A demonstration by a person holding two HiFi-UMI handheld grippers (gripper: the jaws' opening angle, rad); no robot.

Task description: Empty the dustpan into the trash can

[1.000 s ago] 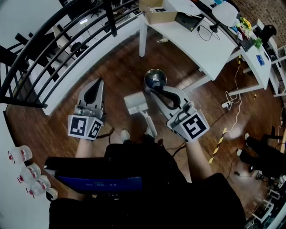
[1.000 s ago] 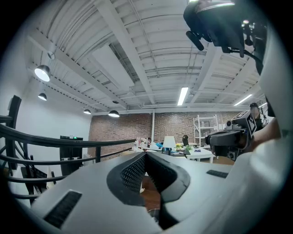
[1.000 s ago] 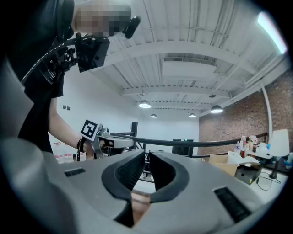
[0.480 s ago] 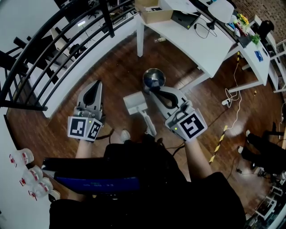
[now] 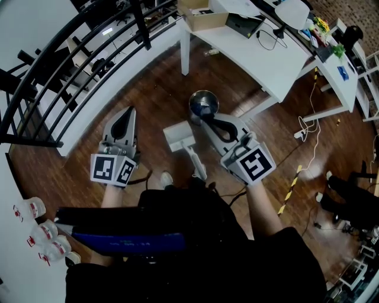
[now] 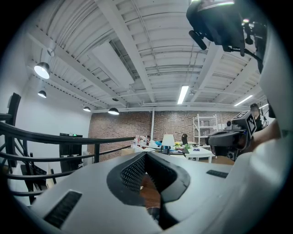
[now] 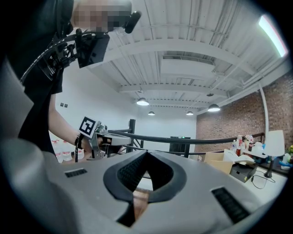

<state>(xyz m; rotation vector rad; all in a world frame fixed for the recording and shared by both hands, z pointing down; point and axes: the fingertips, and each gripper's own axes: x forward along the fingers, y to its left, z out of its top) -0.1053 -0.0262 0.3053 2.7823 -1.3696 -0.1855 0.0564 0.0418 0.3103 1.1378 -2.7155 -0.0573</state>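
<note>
In the head view a white dustpan [image 5: 179,135] lies on the wooden floor, its handle [image 5: 197,164] pointing back toward my feet. Just beyond it stands a small round metal trash can [image 5: 204,103] with a dark inside. My right gripper [image 5: 205,118] is shut and empty, its tips above the near rim of the can and right of the dustpan. My left gripper [image 5: 129,110] is shut and empty, held level well left of the dustpan. In the left gripper view the jaws [image 6: 146,153] meet; in the right gripper view the jaws [image 7: 147,152] meet as well.
A white table [image 5: 260,56] with a cardboard box [image 5: 200,18], a lamp and cables stands behind the can. A black railing [image 5: 71,56] runs along the left. Several plastic bottles [image 5: 35,228] stand at the lower left. Striped tape [image 5: 289,190] and a power strip [image 5: 299,137] lie at the right.
The head view has shifted a little, and the right gripper has edged slightly. The dustpan, the can and the left gripper stay where they were.
</note>
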